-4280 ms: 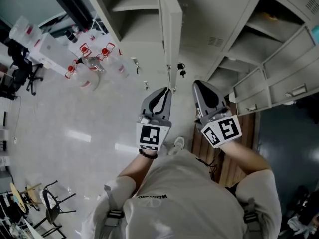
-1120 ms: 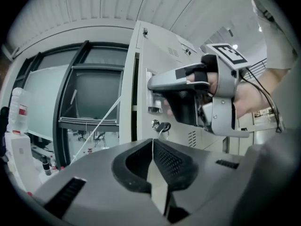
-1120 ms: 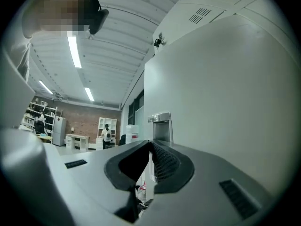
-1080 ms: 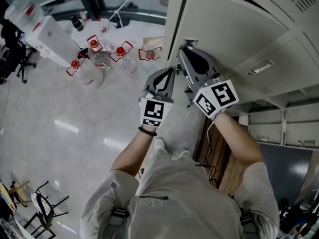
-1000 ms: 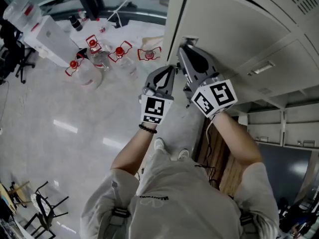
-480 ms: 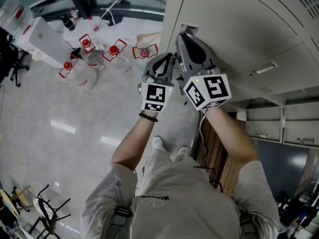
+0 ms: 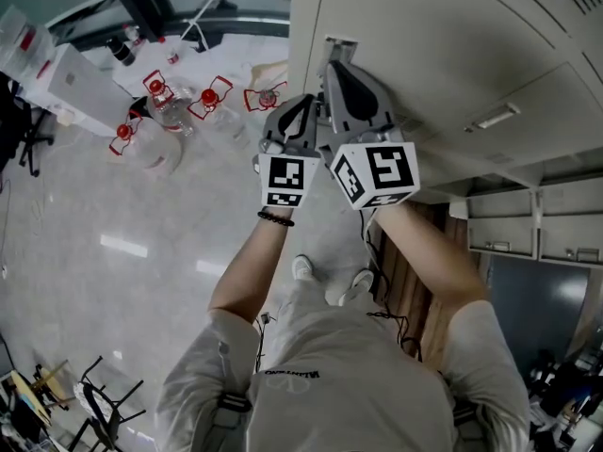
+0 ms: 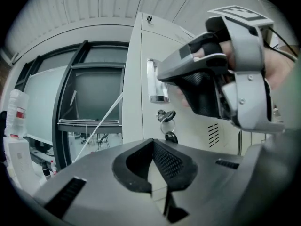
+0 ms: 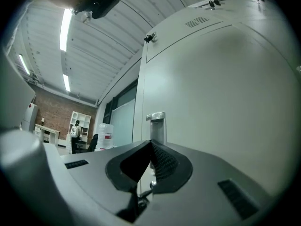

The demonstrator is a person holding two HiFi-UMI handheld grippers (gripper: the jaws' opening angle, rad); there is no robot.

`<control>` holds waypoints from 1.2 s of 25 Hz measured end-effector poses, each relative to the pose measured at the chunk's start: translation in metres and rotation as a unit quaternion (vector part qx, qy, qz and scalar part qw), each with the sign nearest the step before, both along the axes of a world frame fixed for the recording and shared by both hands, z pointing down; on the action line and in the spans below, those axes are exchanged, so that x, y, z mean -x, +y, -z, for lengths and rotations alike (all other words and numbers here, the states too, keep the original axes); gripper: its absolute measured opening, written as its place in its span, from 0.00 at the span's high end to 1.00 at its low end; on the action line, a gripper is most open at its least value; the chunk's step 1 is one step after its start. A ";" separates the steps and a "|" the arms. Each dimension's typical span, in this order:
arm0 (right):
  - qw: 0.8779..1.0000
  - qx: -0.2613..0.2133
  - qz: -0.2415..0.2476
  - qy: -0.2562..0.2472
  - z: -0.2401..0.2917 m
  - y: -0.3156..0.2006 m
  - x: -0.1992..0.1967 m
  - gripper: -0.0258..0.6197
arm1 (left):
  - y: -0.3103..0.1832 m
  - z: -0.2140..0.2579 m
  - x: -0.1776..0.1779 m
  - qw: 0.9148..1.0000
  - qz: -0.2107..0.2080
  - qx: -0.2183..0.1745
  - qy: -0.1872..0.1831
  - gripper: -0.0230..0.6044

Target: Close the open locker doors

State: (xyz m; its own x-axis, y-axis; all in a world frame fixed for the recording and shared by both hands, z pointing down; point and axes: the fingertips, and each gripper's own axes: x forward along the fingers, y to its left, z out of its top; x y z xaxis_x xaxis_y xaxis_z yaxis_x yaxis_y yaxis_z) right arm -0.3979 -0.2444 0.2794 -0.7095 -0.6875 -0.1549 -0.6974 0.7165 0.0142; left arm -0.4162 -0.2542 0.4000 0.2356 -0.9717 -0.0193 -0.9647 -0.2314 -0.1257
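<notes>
Floor (image 7: 113, 215) pale, glossy, with streaks of reflected light; it takes up the left and centre of the head view. Upper left: cluster of clear water jugs (image 7: 151, 144) with red caps and handles, some upright, some tipped, close together; two smaller red-handled bottles (image 7: 212, 97) just beside them, towards the lockers (image 7: 452, 45). White boxy unit (image 7: 71, 73) stands near the jugs, a dark bottle (image 7: 121, 50) just beyond it. Left edge: part of a dark office chair (image 7: 19, 130). Lower left corner: thin-framed black chairs (image 7: 104, 408), well apart from the jugs. Centre: the person's two pale shoes (image 7: 303, 267) planted on the floor; a wood-toned strip (image 7: 407, 271) just right of them; the lockers' foot is hidden.
</notes>
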 end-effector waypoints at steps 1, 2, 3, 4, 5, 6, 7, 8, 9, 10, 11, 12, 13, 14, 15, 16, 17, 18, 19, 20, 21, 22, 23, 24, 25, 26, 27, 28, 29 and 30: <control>1.000 -0.001 0.001 0.005 -0.005 0.006 -0.006 0.94 | 0.000 0.000 0.001 1.000 0.000 -0.001 -0.002 0.96; 1.000 -0.002 0.006 0.010 -0.010 0.015 -0.013 0.94 | 0.000 0.000 0.001 1.000 0.000 -0.003 -0.004 0.96; 1.000 -0.002 0.011 0.016 -0.017 0.024 -0.022 0.94 | 0.001 0.001 0.002 1.000 0.002 -0.003 -0.008 0.96; 1.000 -0.001 0.015 0.023 -0.025 0.035 -0.034 0.94 | 0.002 0.001 0.004 1.000 0.005 -0.003 -0.015 0.96; 0.999 0.002 0.017 0.029 -0.032 0.044 -0.048 0.94 | 0.005 0.001 0.006 1.000 0.011 -0.003 -0.022 0.96; 0.999 0.007 0.016 0.033 -0.040 0.053 -0.065 0.94 | 0.011 0.001 0.009 0.999 0.018 -0.002 -0.029 0.96; 0.999 0.014 0.012 0.035 -0.047 0.060 -0.085 0.94 | 0.017 0.001 0.010 0.999 0.022 0.000 -0.035 0.96; 0.999 0.021 0.005 0.037 -0.054 0.065 -0.107 0.94 | 0.025 0.001 0.009 0.999 0.025 0.002 -0.038 0.96; 0.999 0.029 -0.006 0.037 -0.060 0.068 -0.129 0.94 | 0.034 0.000 0.005 0.999 0.025 0.005 -0.039 0.96; 0.998 0.037 -0.020 0.035 -0.065 0.069 -0.152 0.94 | 0.042 0.000 -0.002 0.999 0.022 0.008 -0.039 0.96; 0.998 0.045 -0.035 0.032 -0.068 0.070 -0.175 0.94 | 0.049 0.001 -0.011 0.999 0.017 0.010 -0.037 0.96; 0.997 0.052 -0.051 0.027 -0.071 0.069 -0.197 0.94 | 0.055 0.002 -0.025 0.999 0.009 0.013 -0.035 0.96; 0.996 0.056 -0.066 0.022 -0.071 0.069 -0.219 0.94 | 0.060 0.003 -0.041 0.999 -0.001 0.016 -0.030 0.96; 0.995 0.058 -0.079 0.018 -0.071 0.070 -0.240 0.94 | 0.063 0.004 -0.060 0.999 -0.012 0.019 -0.025 0.96; 0.994 0.058 -0.090 0.014 -0.069 0.071 -0.260 0.94 | 0.066 0.005 -0.082 0.999 -0.024 0.021 -0.019 0.96; 0.993 0.056 -0.100 0.012 -0.066 0.072 -0.278 0.94 | 0.066 0.007 -0.105 0.999 -0.036 0.022 -0.015 0.96; 0.993 0.053 -0.108 0.010 -0.063 0.073 -0.296 0.94 | 0.066 0.008 -0.130 0.999 -0.049 0.021 -0.011 0.96; 0.992 0.050 -0.115 0.008 -0.060 0.075 -0.313 0.94 | 0.064 0.011 -0.156 0.998 -0.064 0.020 -0.007 0.96; 0.991 0.048 -0.122 0.005 -0.057 0.077 -0.331 0.94 | 0.062 0.013 -0.183 0.997 -0.079 0.019 -0.003 0.96; 0.990 0.046 -0.130 0.002 -0.055 0.079 -0.349 0.94 | 0.060 0.016 -0.212 0.995 -0.096 0.018 0.000 0.96; 0.989 0.046 -0.140 -0.001 -0.053 0.082 -0.370 0.94 | 0.058 0.019 -0.242 0.993 -0.115 0.016 0.003 0.96; 0.987 0.045 -0.154 -0.003 -0.052 0.085 -0.392 0.94 | 0.056 0.022 -0.274 0.990 -0.137 0.015 0.007 0.96; 0.985 0.045 -0.169 -0.004 -0.051 0.088 -0.416 0.94 | 0.055 0.025 -0.307 0.987 -0.159 0.013 0.011 0.96; 0.982 0.045 -0.185 -0.006 -0.050 0.091 -0.442 0.94 | 0.055 0.028 -0.340 0.983 -0.181 0.012 0.015 0.96; 0.979 0.045 -0.200 -0.008 -0.049 0.093 -0.467 0.94 | 0.055 0.031 -0.372 0.979 -0.203 0.011 0.018 0.96; 0.976 0.045 -0.215 -0.010 -0.047 0.096 -0.493 0.94 | 0.057 0.033 -0.404 0.975 -0.223 0.012 0.021 0.96; 0.972 0.045 -0.229 -0.013 -0.046 0.100 -0.518 0.94 | 0.060 0.034 -0.435 0.970 -0.242 0.013 0.024 0.96; 0.969 0.045 -0.243 -0.015 -0.045 0.104 -0.543 0.94 | 0.064 0.035 -0.465 0.965 -0.260 0.014 0.026 0.96; 0.966 0.044 -0.255 -0.017 -0.044 0.108 -0.566 0.94 | 0.068 0.037 -0.494 0.960 -0.278 0.015 0.028 0.96; 0.963 0.044 -0.267 -0.019 -0.043 0.112 -0.589 0.94 | 0.073 0.039 -0.523 0.955 -0.296 0.014 0.029 0.96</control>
